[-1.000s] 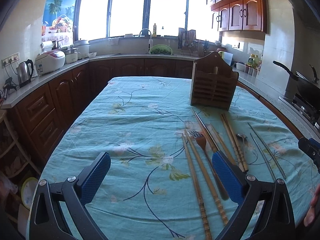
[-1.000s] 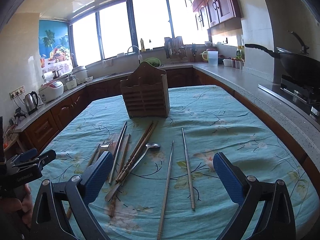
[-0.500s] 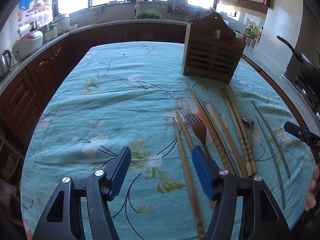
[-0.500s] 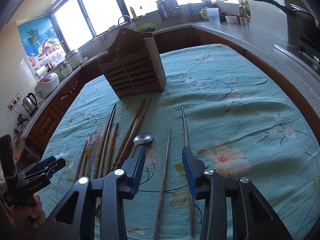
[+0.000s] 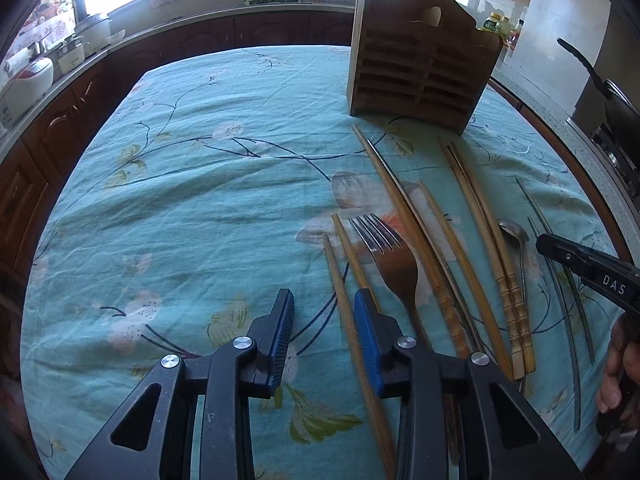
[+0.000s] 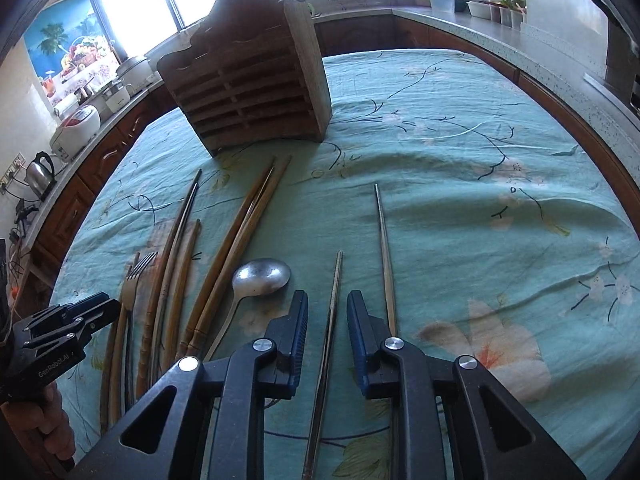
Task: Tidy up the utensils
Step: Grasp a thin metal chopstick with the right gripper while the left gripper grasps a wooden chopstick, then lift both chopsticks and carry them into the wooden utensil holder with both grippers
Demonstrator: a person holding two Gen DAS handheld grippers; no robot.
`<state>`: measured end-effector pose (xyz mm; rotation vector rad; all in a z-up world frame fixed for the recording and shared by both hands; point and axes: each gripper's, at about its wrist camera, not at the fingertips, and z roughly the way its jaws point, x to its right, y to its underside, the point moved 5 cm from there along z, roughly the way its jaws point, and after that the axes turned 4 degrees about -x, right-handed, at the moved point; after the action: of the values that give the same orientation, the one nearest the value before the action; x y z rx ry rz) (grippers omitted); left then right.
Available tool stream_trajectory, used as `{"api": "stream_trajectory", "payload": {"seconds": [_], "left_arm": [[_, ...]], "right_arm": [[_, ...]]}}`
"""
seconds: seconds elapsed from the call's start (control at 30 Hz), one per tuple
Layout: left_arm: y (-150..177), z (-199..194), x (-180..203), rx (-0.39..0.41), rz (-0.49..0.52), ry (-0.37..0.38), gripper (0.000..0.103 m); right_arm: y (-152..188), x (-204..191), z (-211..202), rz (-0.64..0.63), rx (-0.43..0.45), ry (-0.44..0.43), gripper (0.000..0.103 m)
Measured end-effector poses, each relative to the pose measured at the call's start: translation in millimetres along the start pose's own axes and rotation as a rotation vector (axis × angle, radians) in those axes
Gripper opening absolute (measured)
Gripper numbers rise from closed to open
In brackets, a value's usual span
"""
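A wooden utensil holder (image 5: 420, 76) (image 6: 248, 92) stands at the far end of the teal tablecloth. In front of it lie a fork (image 5: 384, 248) (image 6: 134, 280), a spoon (image 5: 514, 236) (image 6: 260, 276), several bamboo chopsticks (image 5: 472, 208) and two thin metal chopsticks. My left gripper (image 5: 324, 320) points down at the cloth and its jaws are closing, with a plain wooden chopstick (image 5: 340, 292) between the pads but not pressed. My right gripper (image 6: 328, 316) is also closing, and one metal chopstick (image 6: 334, 300) lies untouched between its pads. The other metal chopstick (image 6: 384, 248) lies just to the right.
Dark wooden cabinets and a stone counter (image 6: 500, 40) ring the table. A rice cooker (image 6: 76, 128) and a kettle (image 6: 38, 172) stand on the left counter, a wok (image 5: 616, 100) on the right. A hand (image 5: 616, 380) holds the other gripper at the frame edge.
Both grippers have come forward and down and now tilt steeply over the utensils. Their jaws have narrowed from wide open, each now straddling a chopstick.
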<state>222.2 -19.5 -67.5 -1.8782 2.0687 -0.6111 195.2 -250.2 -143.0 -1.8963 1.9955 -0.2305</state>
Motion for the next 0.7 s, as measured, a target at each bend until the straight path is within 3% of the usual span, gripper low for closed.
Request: {"api": "stream_trajectory", "payload": {"seconds": [0.23, 0.37, 0.57, 0.7], "left_arm": [[-5.8, 7.7, 8.1, 0.008, 0.06, -0.031, 0.028], [-7.6, 9.7, 8.9, 0.02, 0.074, -0.016, 0.011], [-6.6, 5.8, -3.1, 0.006, 0.019, 0.069, 0.004], [-4.8, -9.5, -10.3, 0.033, -0.002, 0.093, 0.004]], "right_arm": [[-11.3, -5.6, 6.6, -0.032, 0.01, 0.041, 0.016], [-11.9, -8.1, 7.7, -0.057, 0.023, 0.072, 0.008], [-12.9, -6.0, 2.9, -0.005, 0.021, -0.014, 0.004], [-11.9, -11.8, -18.1, -0.001, 0.066, -0.044, 0.004]]}}
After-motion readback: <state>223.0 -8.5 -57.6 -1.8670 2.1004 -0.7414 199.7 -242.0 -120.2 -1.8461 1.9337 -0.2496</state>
